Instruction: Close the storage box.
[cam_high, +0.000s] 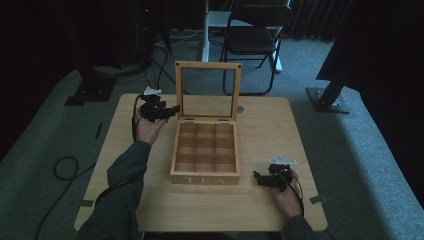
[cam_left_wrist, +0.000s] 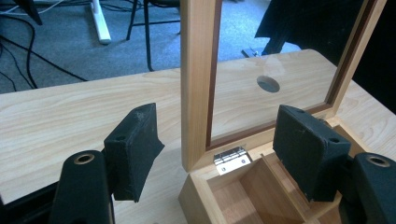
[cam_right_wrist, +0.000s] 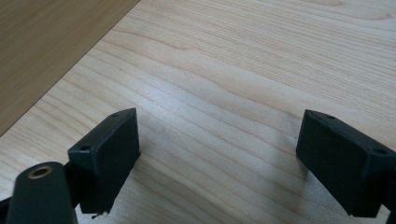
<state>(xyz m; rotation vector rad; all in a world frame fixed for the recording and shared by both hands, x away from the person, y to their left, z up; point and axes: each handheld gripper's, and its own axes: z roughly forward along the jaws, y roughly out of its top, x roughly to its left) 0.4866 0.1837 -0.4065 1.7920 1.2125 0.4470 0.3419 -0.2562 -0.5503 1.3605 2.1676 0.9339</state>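
Forearms in dark sleeves come in from the bottom of the high view, each hand holding a claw. Left claw (cam_high: 172, 108) sits level beside the box's (cam_high: 204, 176) back left corner, aimed toward the upright lid (cam_high: 208, 65). In the left gripper view its jaws stand apart on either side of the lid's left frame post (cam_left_wrist: 195, 84); neither pad touches the wood, and the gap beside each is plain, so it is released, with nothing gripped. Right claw (cam_high: 257, 177) rests low over the bare worktop (cam_high: 265, 125) just right of the box's front right corner, pointing left toward it; in the right gripper view its jaws stand wide with only wood grain between them, so it too is released.

Lettered TEA on its front wall, the box stands near the middle of the worktop, its front facing the person. It looks slightly longer front to back than across, though the slant of the view leaves that unsure. Inside, dividers form a grid of compartments, three across and three deep. Hinged on two metal hinges (cam_left_wrist: 229, 158) at the back edge, the lid stands nearly vertical, its window pane facing the person, with a round hole (cam_left_wrist: 268, 84) in the worktop visible through the pane
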